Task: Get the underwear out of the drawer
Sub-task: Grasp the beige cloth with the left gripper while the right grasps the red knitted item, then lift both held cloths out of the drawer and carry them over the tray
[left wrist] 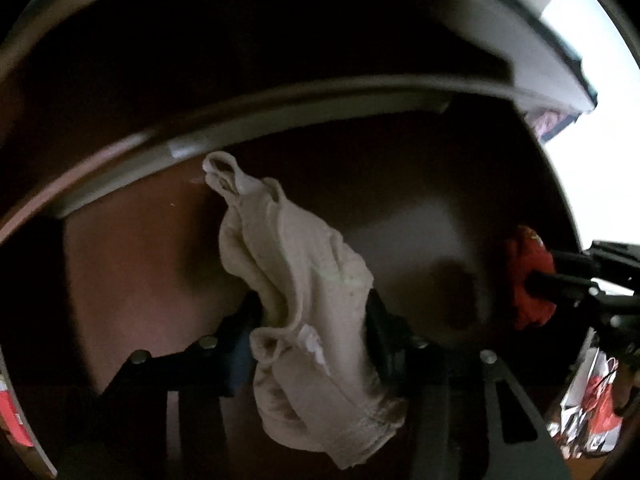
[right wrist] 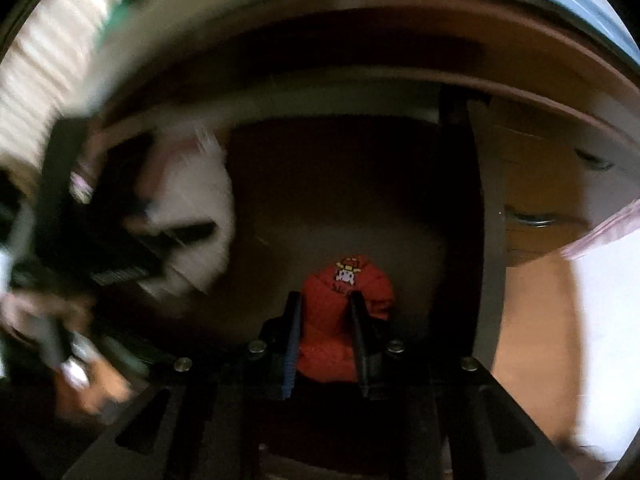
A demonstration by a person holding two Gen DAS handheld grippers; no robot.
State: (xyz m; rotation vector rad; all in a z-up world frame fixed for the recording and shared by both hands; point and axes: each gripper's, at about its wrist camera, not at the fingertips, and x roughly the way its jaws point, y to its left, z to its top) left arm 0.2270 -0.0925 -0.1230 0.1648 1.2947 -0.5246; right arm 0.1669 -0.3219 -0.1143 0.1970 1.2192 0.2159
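My left gripper (left wrist: 312, 304) is shut on a beige pair of underwear (left wrist: 304, 280), which hangs crumpled between its fingers above the dark brown drawer bottom (left wrist: 140, 248). My right gripper (right wrist: 326, 300) is shut on a red pair of underwear (right wrist: 340, 320) with a small printed figure on it. In the left wrist view the red underwear (left wrist: 528, 280) and the right gripper (left wrist: 540, 272) show at the right edge. In the right wrist view the left gripper (right wrist: 168, 248) and the beige underwear (right wrist: 200, 216) are a motion-blurred patch at the left.
The pale drawer rim (left wrist: 280, 116) arcs above the drawer bottom. Wooden drawer fronts with metal handles (right wrist: 536, 220) stand at the right. A red and white crinkled bag (left wrist: 588, 404) lies at the lower right.
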